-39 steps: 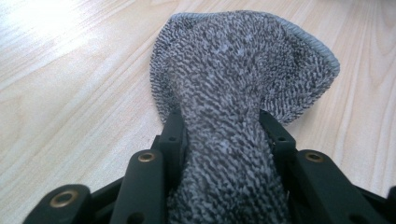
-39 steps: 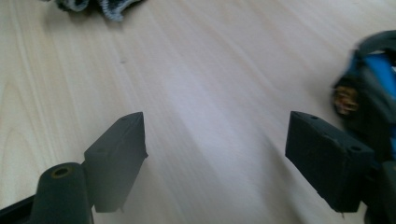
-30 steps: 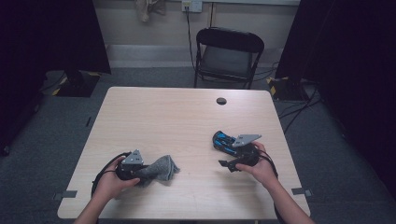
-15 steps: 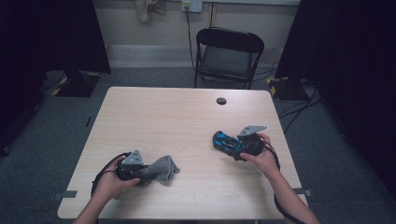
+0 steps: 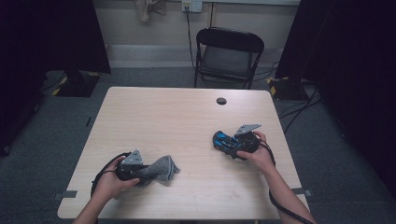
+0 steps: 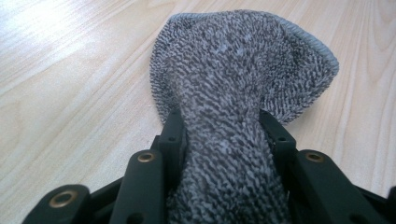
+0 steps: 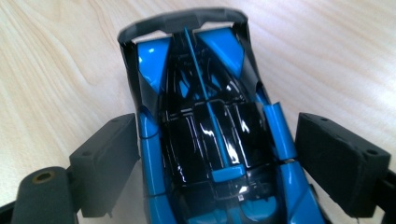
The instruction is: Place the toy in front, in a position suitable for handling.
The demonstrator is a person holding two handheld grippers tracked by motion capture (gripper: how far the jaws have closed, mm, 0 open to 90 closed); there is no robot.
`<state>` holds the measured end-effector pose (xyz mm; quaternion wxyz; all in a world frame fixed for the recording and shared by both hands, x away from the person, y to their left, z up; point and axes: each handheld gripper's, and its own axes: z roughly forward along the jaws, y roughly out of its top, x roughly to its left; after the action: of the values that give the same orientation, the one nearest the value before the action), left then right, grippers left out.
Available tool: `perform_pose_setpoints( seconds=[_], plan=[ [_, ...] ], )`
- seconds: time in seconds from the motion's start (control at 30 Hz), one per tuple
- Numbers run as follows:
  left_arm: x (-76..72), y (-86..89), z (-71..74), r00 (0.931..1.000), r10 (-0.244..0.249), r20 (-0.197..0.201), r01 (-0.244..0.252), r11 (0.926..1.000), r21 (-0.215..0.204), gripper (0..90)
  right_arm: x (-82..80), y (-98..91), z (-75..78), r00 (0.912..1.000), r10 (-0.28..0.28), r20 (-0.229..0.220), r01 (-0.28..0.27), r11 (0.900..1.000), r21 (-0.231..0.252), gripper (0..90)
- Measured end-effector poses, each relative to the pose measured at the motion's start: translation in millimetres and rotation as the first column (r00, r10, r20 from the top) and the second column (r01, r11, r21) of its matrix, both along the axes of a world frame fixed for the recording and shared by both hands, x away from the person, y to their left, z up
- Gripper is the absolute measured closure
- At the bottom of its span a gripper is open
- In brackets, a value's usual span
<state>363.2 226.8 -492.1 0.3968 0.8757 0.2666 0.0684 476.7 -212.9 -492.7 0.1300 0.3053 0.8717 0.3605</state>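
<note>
Nearest the person, the left tongs (image 5: pixel 140 171) are pinching a grey cloth (image 5: pixel 161 169), lying on the pale worktop (image 5: pixel 168 121) near its front left; in the left gripper view the cloth (image 6: pixel 233 88) is bunching between the two black jaws and fanning out beyond them onto the wood. Farther along and to the right, the right tongs (image 5: pixel 229 145) are standing spread around a blue and black toy car (image 5: pixel 224 140); in the right gripper view the car (image 7: pixel 205 130) is sitting on the worktop between the pads (image 7: pixel 341 158), the right one standing clear of its side, the left one just beside it; the jaws have just been opening. Beyond, a small dark disc (image 5: pixel 221 101) is lying near the far edge; a black folding chair (image 5: pixel 228 55) is standing behind the worktop.
</note>
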Motion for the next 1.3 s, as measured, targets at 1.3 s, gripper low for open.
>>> perform_pose_setpoints(
  seconds=[1.3],
  plan=[
    [-0.7,-0.1,-0.1,1.0000,0.002,0.005,-0.002,1.0000,0.001,60.2,-0.3,9.9,3.0,0.9982,-0.016,-0.058,0.013,0.9988,-0.048,26.2]
  ],
)
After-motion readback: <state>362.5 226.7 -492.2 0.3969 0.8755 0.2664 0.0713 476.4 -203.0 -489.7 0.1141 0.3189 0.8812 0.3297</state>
